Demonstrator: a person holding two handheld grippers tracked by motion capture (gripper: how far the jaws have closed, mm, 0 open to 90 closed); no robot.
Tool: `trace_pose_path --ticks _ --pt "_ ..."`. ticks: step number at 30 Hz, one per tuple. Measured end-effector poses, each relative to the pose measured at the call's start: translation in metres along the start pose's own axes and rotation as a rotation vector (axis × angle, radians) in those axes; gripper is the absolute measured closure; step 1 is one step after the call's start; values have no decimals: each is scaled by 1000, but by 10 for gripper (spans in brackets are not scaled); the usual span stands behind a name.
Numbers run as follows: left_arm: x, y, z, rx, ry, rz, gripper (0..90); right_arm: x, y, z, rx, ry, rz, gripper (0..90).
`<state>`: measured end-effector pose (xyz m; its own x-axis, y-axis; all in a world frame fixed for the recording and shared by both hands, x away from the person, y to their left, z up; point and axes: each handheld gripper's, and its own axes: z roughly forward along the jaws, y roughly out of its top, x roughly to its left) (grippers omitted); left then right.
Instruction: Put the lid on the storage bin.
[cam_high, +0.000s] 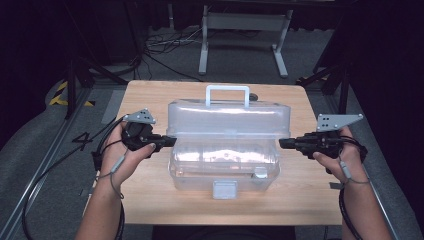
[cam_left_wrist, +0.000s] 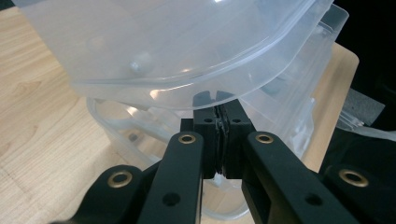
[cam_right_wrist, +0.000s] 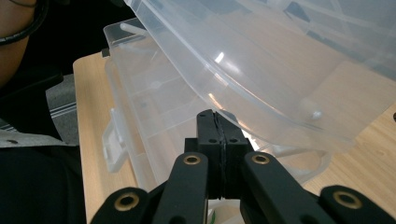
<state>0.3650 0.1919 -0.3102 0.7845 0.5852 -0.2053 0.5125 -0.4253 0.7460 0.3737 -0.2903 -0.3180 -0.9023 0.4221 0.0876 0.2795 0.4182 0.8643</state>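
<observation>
Box (cam_high: 223, 165) | clear ribbed plastic, rounded lid (cam_high: 229, 118) raised | table (cam_high: 150, 197) pale wood

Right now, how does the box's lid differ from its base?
The lid is tipped up, propped at each end by the left gripper and right gripper; the base sits flat on the table. The lid carries a white handle; the base has a front latch. Both are clear plastic.
</observation>
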Motion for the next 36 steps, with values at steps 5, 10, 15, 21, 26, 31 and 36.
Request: trace_pose_path --ticks 5,10,15,21,26,31,36 --pt "-1 0 0 29 -11 7 875 0 -1 2 23 17 3 900" --pt "0 -1 0 50 -19 14 876 0 -2 2 41 33 9 900" --pt "1 -2 1 69 -31 5 878 0 -3 3 61 44 12 900" --pt "0 -3 1 92 -40 17 882 -2 -5 2 87 38 25 900" --pt "0 -3 2 110 -45 24 891 -3 -6 2 113 40 28 900" --pt "0 -4 3 133 -51 19 894 -4 -8 1 139 36 29 900" --pt "0 -5 4 156 -56 26 895 -4 -8 2 167 34 27 900"
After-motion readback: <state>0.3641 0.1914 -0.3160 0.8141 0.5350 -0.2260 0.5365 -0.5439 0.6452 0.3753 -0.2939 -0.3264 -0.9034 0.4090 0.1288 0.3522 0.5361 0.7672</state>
